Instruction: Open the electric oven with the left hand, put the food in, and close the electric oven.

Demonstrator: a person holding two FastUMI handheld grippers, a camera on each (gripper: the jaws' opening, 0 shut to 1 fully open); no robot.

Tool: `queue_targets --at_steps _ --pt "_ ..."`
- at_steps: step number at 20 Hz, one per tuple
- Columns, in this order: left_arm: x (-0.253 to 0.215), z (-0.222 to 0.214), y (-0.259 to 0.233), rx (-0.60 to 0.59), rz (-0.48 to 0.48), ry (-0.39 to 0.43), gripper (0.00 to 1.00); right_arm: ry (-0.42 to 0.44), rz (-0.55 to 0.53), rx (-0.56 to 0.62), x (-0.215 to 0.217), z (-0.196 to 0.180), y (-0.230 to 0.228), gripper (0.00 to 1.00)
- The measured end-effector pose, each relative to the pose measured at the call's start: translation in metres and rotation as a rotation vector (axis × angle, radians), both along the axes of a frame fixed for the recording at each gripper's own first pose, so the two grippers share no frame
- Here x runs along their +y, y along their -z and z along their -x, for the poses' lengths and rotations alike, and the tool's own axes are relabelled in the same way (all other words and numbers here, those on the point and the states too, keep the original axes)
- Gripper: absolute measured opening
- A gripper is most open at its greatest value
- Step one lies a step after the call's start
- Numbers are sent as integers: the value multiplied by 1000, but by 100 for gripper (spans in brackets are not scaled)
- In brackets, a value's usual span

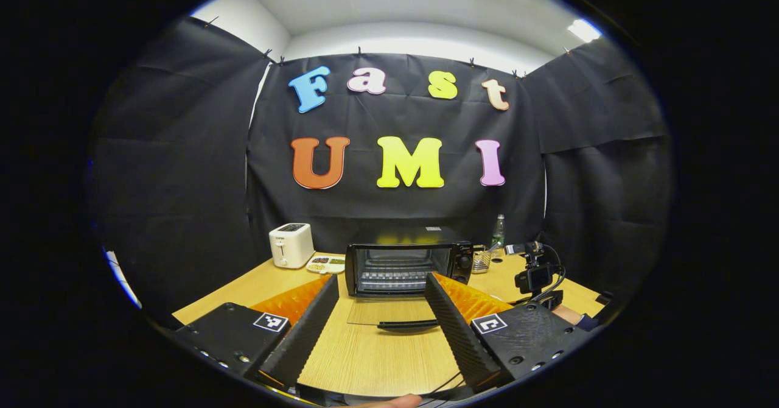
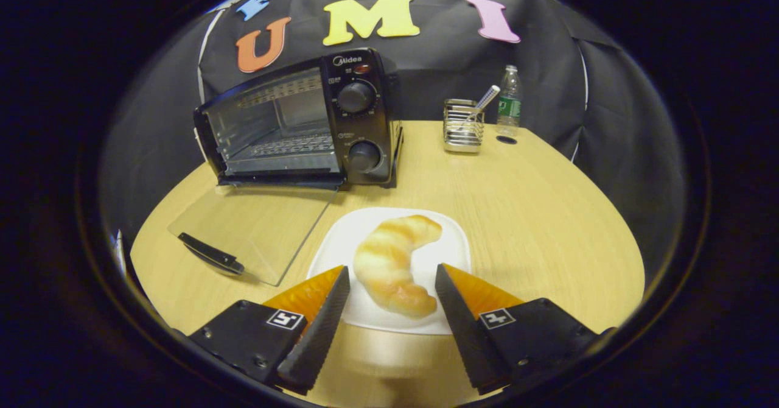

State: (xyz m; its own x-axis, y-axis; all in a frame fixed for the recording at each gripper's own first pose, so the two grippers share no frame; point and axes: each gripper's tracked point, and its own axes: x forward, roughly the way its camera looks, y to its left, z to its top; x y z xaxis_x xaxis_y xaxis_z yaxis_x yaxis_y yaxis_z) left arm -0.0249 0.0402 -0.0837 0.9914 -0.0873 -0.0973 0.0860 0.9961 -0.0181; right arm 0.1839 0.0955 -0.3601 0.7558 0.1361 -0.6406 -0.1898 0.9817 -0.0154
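Small tray's contents too small

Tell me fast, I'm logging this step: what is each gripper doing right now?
Left gripper: open, holding nothing, facing the opened oven.
Right gripper: open, fingers on either side of the croissant on its plate, not gripping.

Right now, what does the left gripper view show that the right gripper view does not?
Left gripper view: a white toaster, a snack tray beside it, and the right claw farther off.

Right gripper view: a croissant on a white plate, between the open right claw's fingers.

Both: the oven with its door down, the cutlery holder, the bottle.
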Motion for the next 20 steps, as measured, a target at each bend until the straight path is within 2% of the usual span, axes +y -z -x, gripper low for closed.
queue_targets --at_steps 1,2,5,7,12,15,20 --pt "1 0 4 8 -16 -5 94 -9 16 -12 -1 -4 0 81" --pt "2 0 7 15 -25 -9 94 -13 14 -17 -1 -4 1 79" --pt "2 2 8 20 -21 -12 94 -8 -15 -17 2 -2 0 55" --pt "5 3 8 20 -21 -16 94 -14 -42 -37 6 1 -6 46" --pt "10 3 7 14 -2 -28 94 -61 -84 -124 21 9 -36 42" --pt "16 4 7 14 4 -38 94 -100 -133 -166 44 18 -54 39" --pt "24 10 3 -4 11 -39 94 -113 -368 -205 97 24 -78 37"
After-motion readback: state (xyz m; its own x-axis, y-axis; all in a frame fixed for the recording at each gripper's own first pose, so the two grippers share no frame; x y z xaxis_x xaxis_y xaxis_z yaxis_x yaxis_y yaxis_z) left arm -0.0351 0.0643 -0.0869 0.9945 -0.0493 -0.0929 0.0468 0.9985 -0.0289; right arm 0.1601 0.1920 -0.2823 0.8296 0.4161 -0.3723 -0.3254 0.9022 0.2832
